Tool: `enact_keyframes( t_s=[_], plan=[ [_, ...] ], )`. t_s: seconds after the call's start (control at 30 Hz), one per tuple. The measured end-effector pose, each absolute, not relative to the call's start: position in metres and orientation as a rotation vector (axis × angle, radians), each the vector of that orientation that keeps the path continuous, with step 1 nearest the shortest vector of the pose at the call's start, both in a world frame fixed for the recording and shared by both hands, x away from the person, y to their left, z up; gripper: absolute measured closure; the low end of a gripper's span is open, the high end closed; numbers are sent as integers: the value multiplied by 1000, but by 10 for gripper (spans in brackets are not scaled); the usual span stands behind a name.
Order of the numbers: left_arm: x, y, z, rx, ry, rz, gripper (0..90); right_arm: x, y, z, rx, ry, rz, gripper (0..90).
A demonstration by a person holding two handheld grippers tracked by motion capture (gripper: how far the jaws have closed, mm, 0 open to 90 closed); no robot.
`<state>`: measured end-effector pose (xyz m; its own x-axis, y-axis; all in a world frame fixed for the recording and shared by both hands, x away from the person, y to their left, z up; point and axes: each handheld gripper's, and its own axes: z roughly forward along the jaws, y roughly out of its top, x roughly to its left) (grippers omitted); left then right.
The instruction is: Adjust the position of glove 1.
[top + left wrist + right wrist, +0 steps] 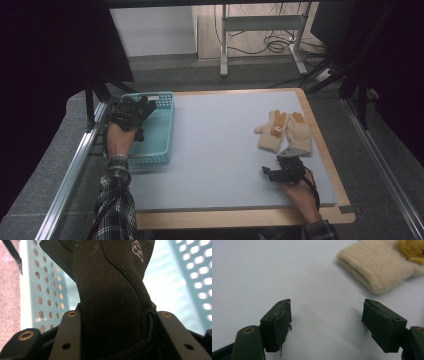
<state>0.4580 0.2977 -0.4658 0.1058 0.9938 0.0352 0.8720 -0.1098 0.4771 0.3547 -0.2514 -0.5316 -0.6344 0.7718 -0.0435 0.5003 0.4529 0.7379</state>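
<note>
well, it looks about midway: the left hand-held gripper [131, 114] is over the teal basket [165, 131] with a black glove [110, 290] pinched between its jaws, the cloth bunched tight between them and rising ahead of the gripper against the basket's perforated wall. i'd say that glove is about to be dropped in, not yet let go. what's left is the pair of cream gloves [284, 131] lying flat on the tabletop [215, 150], just ahead of the right hand-held gripper [280, 172]. that one has its jaws spread wide and holds nothing; it sits low over the bare surface, with the ribbed cuff of a cream glove [372, 267] ahead and a little to its right, near but not touching.
</note>
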Motion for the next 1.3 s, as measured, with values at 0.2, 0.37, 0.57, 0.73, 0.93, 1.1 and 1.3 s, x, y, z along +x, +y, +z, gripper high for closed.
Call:
enact_keyframes(
  t_s=[0.2,0.37,0.57,0.73,0.93,1.1,1.3],
  plan=[
    [467,302,-487,2101,1913,500,574,355,-251,-532,1075,2334,1002,232],
    [474,304,-502,2155,1950,485,541,355,-251,-532,1075,2335,1002,232],
    [477,302,-506,2207,1957,507,355,355,-251,-532,1075,2335,1003,232],
    [474,303,-499,2230,1916,543,154,355,-251,-532,1075,2335,1002,231],
    [467,308,-485,2156,1863,498,60,355,-251,-532,1074,2335,1002,232],
    [460,315,-474,2081,1826,482,23,355,-251,-532,1074,2334,1001,231],
    [452,315,-466,2043,1760,470,14,355,-251,-532,1074,2334,1000,231]
  ],
)
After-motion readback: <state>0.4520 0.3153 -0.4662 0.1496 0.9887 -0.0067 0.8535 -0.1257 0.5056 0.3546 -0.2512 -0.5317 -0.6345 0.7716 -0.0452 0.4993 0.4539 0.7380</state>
